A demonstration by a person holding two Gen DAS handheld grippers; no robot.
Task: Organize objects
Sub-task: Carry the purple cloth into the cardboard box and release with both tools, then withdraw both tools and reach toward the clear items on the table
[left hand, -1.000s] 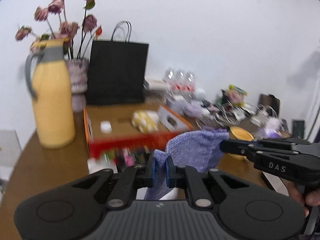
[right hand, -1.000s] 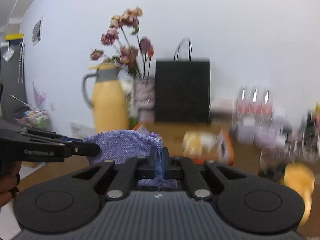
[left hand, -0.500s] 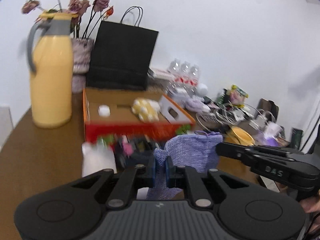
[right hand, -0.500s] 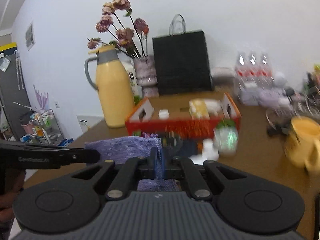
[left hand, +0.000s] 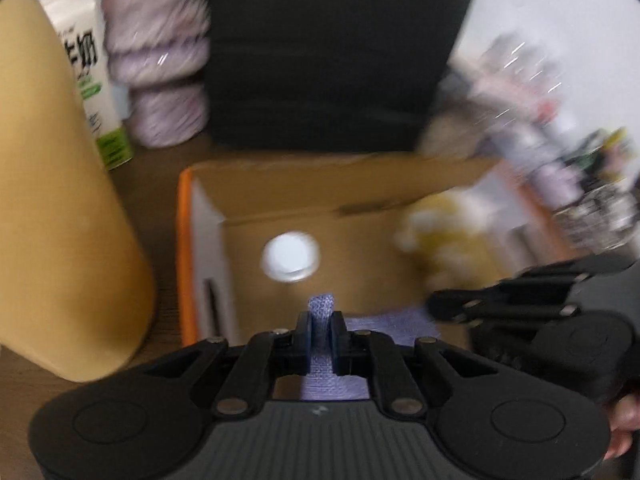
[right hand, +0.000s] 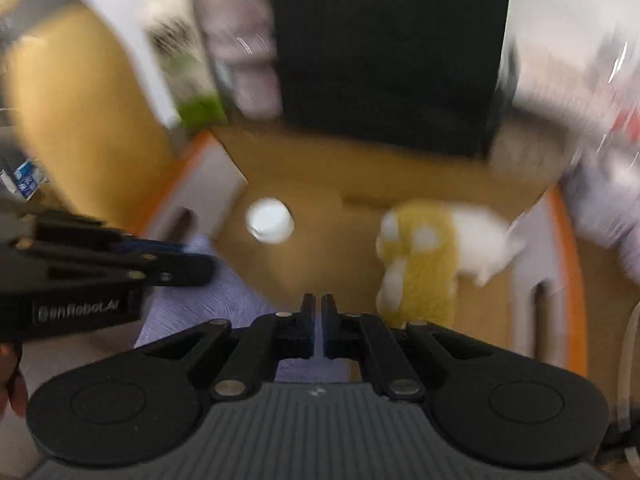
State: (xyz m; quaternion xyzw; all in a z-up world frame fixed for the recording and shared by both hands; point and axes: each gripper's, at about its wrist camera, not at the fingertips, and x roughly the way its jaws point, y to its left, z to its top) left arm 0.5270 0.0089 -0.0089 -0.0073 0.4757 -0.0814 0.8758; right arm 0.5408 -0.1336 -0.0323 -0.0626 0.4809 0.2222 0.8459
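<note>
Left gripper point(left hand: 321, 326) pinches one edge of the purple cloth point(left hand: 390, 326); the right gripper point(right hand: 318, 316) is pressed together on the far edge, a thin sliver showing between its jaws. Half a second ago both hung short of the box's front wall, with the clutter at the table's near edge below. Now they point steeply down over the open box point(right hand: 400, 200), and the cloth hangs stretched between them just above its near-left corner. A white cap point(left hand: 290, 256) lies toward the box's left end and a yellow plush point(right hand: 420, 264) toward the right. By my reading, the carry is nearly over and lowering and letting go remain. Blur hides whether the cloth touches the floor.
</note>
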